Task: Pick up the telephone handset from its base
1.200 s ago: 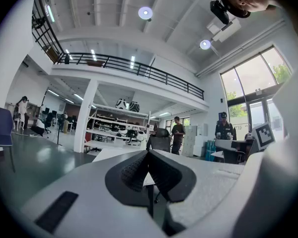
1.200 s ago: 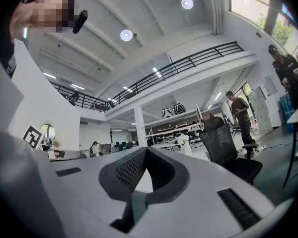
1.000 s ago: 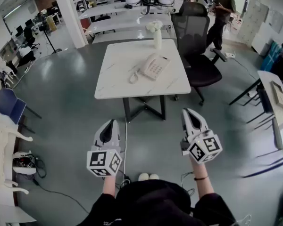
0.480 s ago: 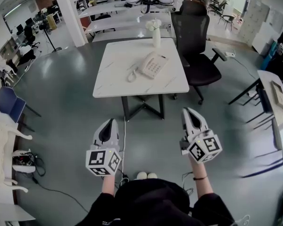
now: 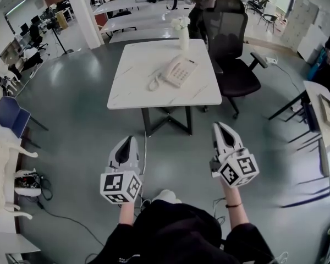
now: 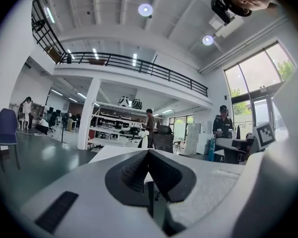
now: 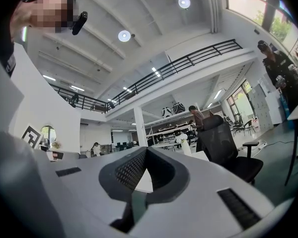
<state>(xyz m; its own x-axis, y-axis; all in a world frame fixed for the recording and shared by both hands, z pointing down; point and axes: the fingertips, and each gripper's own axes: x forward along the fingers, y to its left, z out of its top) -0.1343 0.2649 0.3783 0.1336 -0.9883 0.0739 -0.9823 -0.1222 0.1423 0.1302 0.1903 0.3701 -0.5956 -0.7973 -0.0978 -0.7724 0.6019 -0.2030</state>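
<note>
Holding both tools low and level, well short of the white rectangular bench (image 5: 133, 92), makes sense to me: I'm not yet within reach, so nothing needs opening. The left tongs (image 5: 130, 141) have their jaws pressed together on nothing. The right tongs (image 5: 220, 127) look the same, tips meeting, empty. Far ahead, near the bench's middle, the cream-white plastic telephone handset (image 5: 169, 75) lies cradled along the left side of its pale push-button base (image 5: 182, 70). Its curly white cord (image 5: 154, 83) trails off to the near left. A slim white vase of flowers (image 5: 183, 34) stands at the far edge.
</note>
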